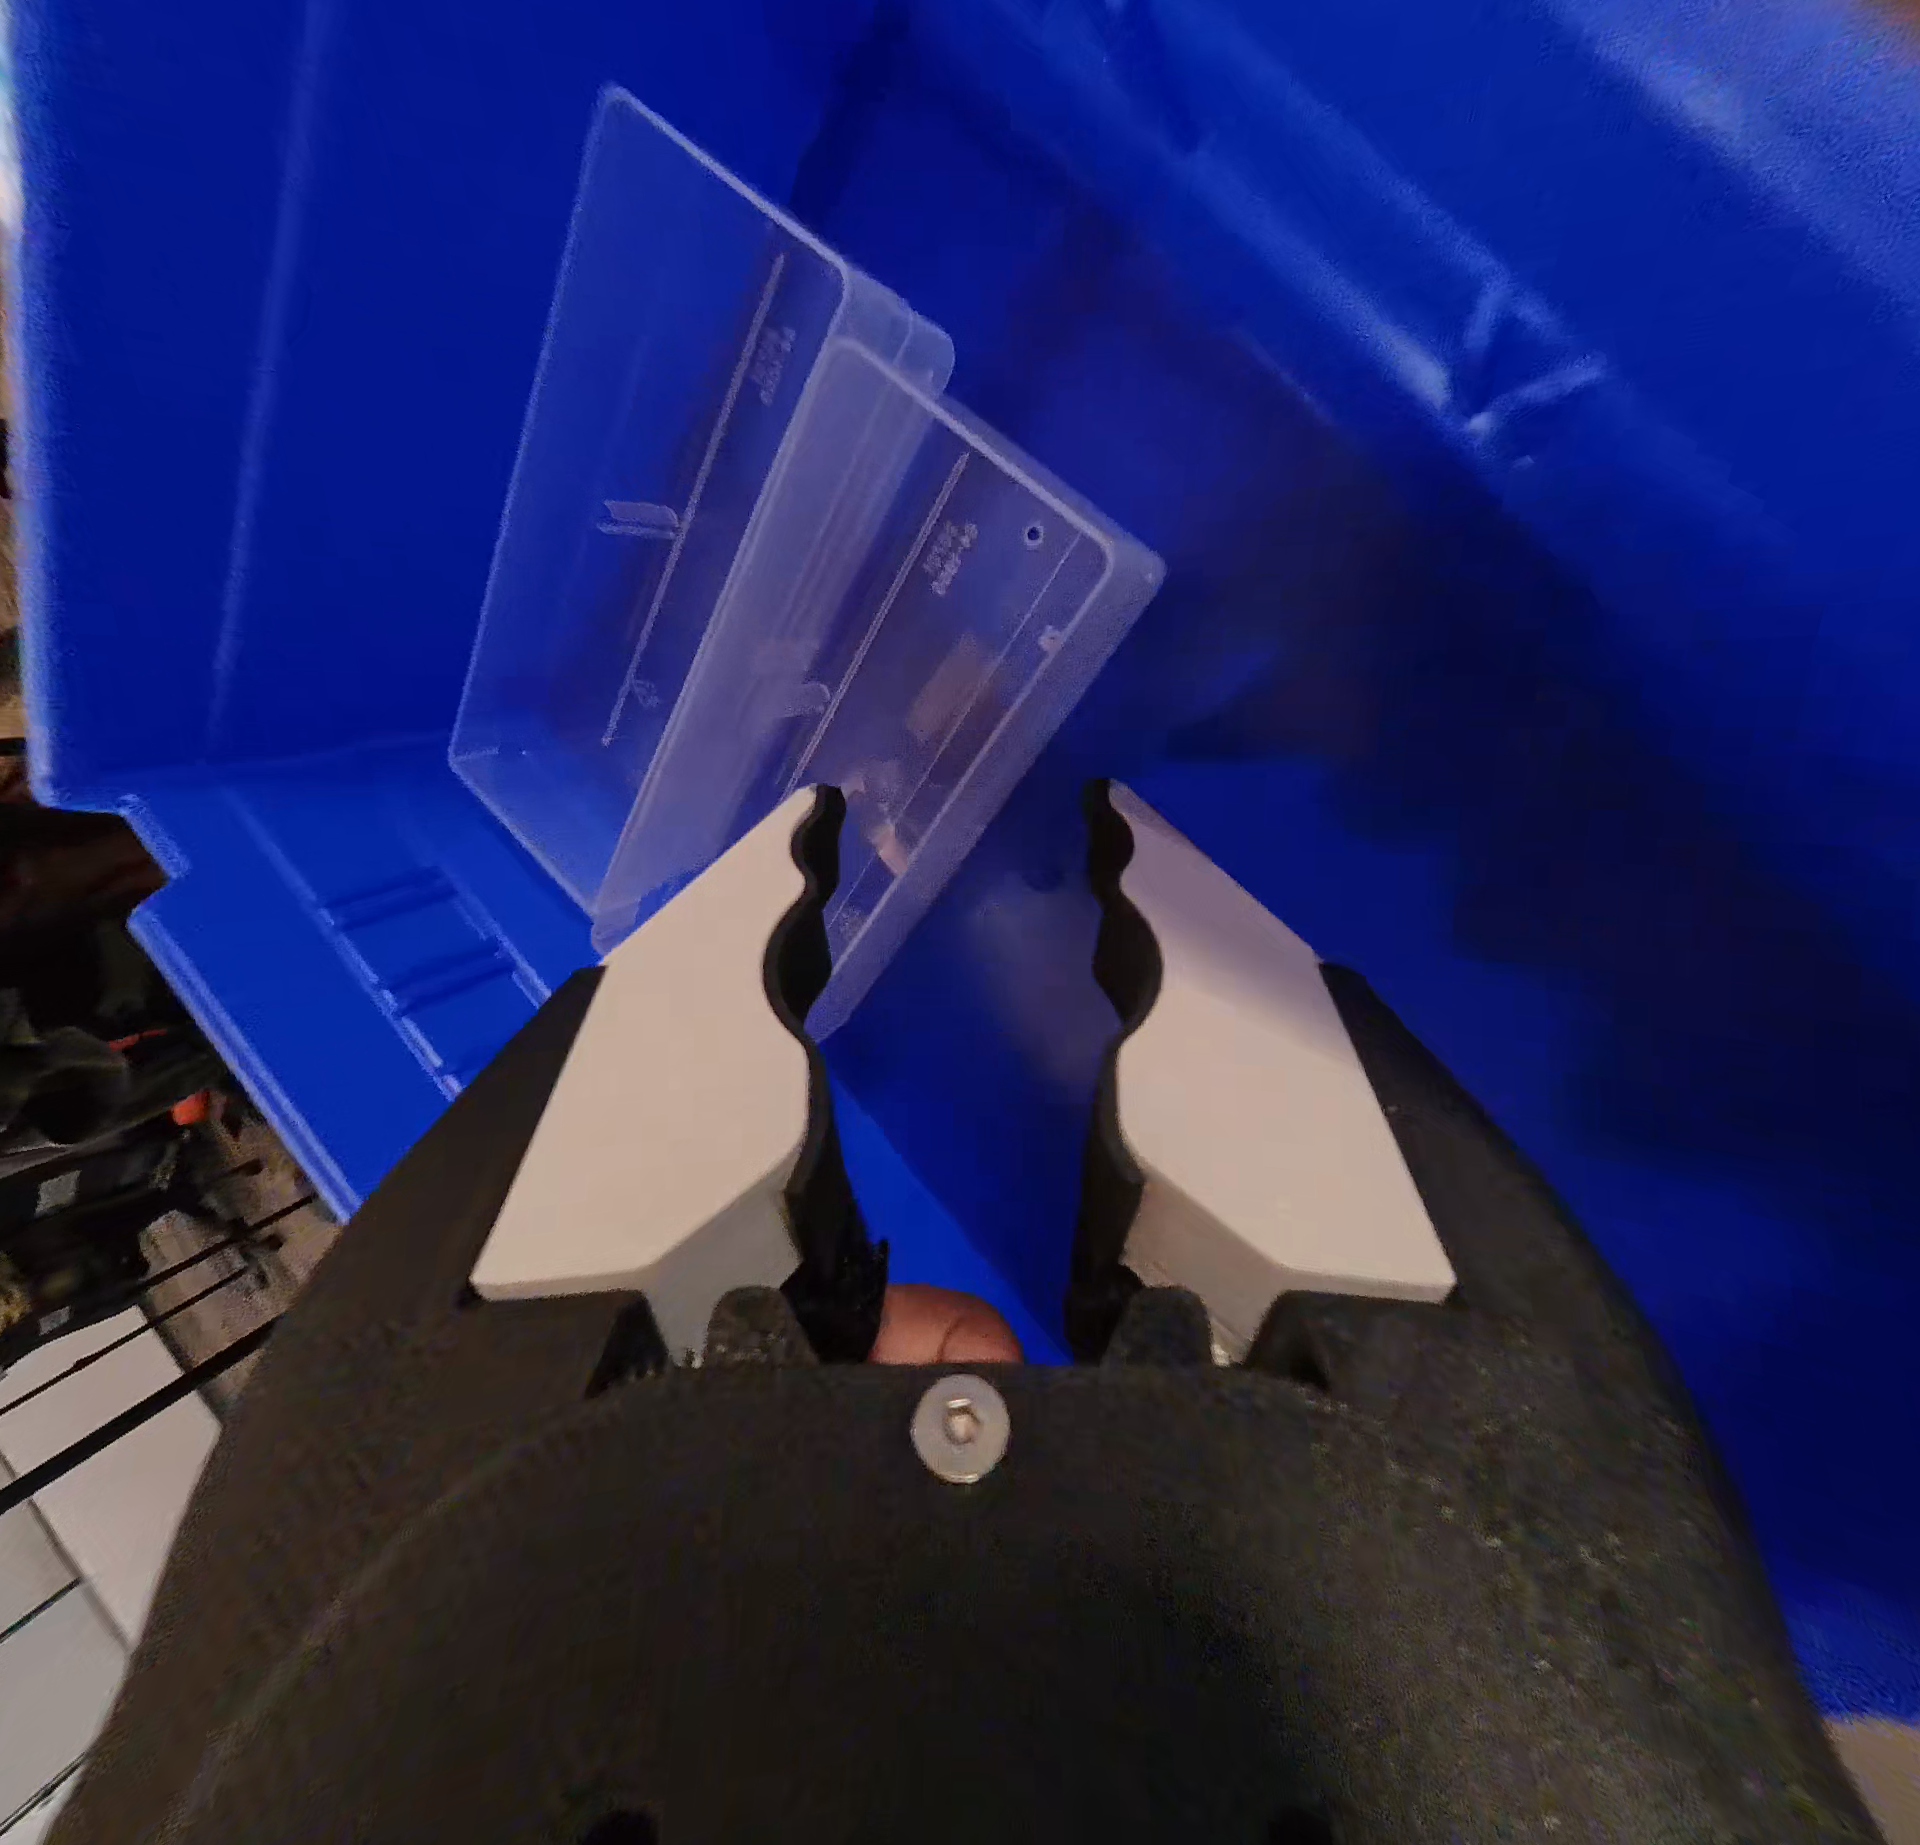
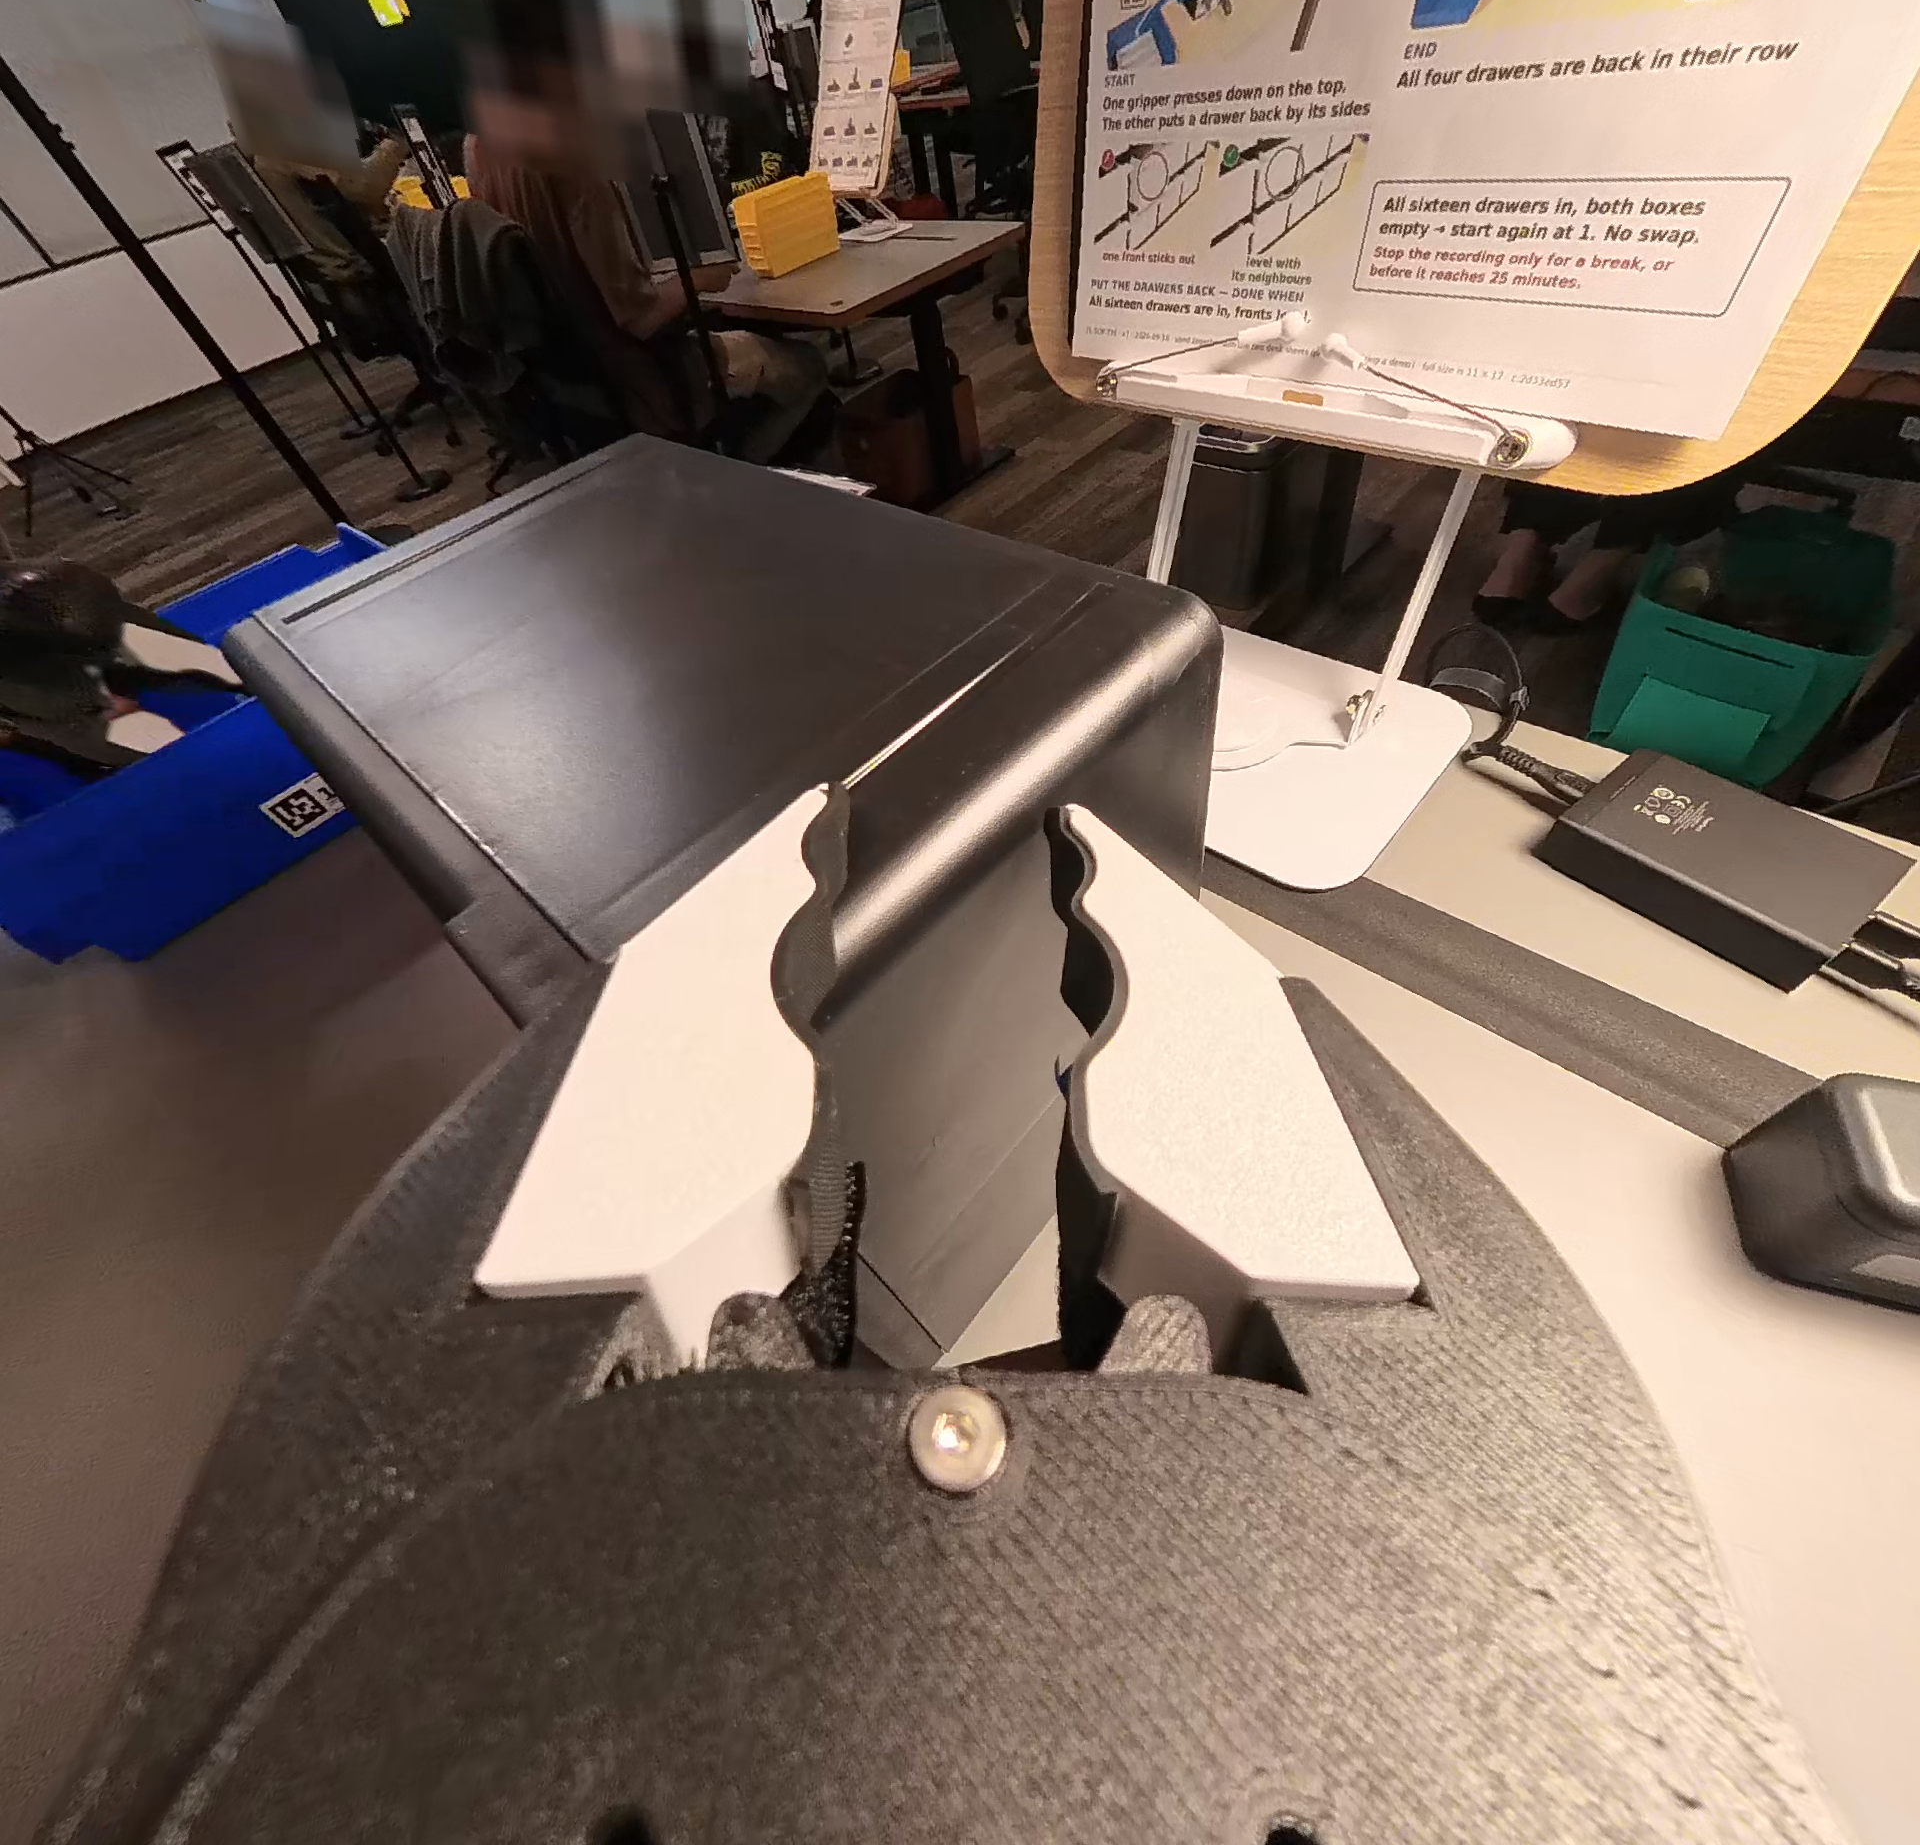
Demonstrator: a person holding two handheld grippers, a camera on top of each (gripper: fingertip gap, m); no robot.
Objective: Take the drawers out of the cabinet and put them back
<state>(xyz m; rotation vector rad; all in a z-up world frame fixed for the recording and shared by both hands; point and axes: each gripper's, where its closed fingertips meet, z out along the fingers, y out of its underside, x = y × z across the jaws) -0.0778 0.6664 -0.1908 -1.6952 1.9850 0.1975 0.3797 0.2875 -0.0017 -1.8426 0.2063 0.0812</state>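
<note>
Blue plastic bin holds two clear plastic drawers; the left tool gapes empty above them. Right tool, open, straddles the black cabinet's top edge.

**Saturated blue and motion blur on one side, sharp indoor light on the other**

The left wrist view is dominated by the blue bin, its colour oversaturated and its far right wall smeared by motion blur. A soft dark shadow falls across the bin's right side. The clear drawers catch faint pale highlights along their edges. The right wrist view is brighter and sharper, evenly lit from overhead. The black cabinet shows a broad dull sheen and a thin glare line along its right edge. Both views bend straight lines near the edges; the far room is softer, with mosaic patches.
</note>
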